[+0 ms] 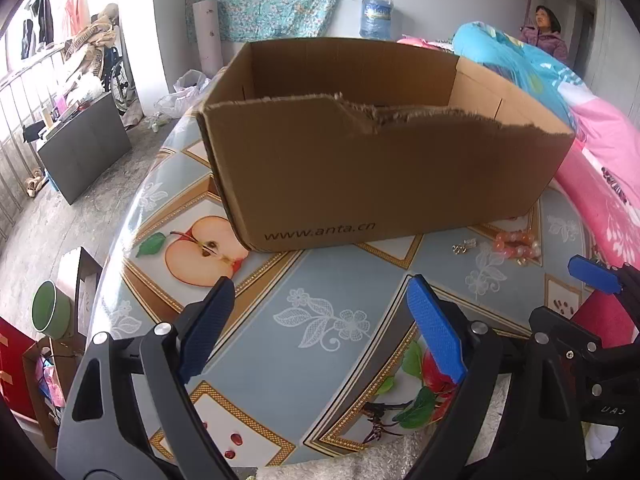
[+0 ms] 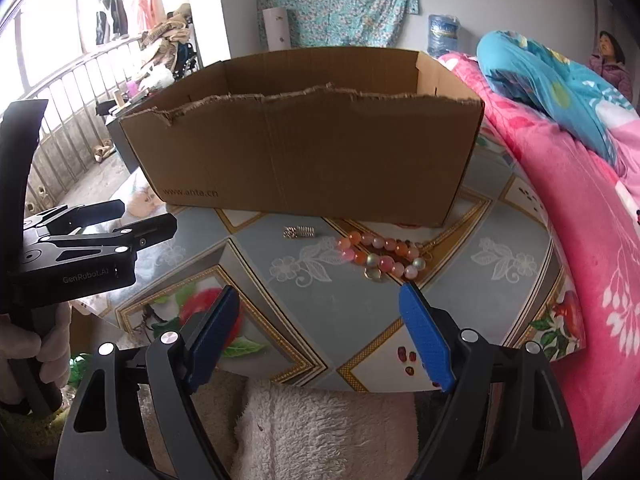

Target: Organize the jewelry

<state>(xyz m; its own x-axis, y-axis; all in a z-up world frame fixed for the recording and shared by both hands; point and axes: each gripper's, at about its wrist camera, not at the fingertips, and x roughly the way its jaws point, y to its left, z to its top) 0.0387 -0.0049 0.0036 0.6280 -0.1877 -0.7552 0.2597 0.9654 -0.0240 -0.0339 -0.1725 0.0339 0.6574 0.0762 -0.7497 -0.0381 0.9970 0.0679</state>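
Right wrist: bracelet (image 2: 380, 256) ahead, slightly right of right gripper (image 2: 320, 334), long axis crosswise; jaws wide, empty. Left gripper (image 1: 320, 328) farther, wide, empty.

You see a matt corrugated cardboard box (image 2: 304, 152) with a rough torn rim. It sits on your glossy printed tablecloth (image 2: 320, 304); the bead bracelet (image 2: 380, 256) looks smooth and shiny.

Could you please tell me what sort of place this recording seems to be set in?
Probably a lived-in bedroom at home: pink bedding lies beside the fruit-patterned table, clothes hang at the window, and a water jug stands by the wall.
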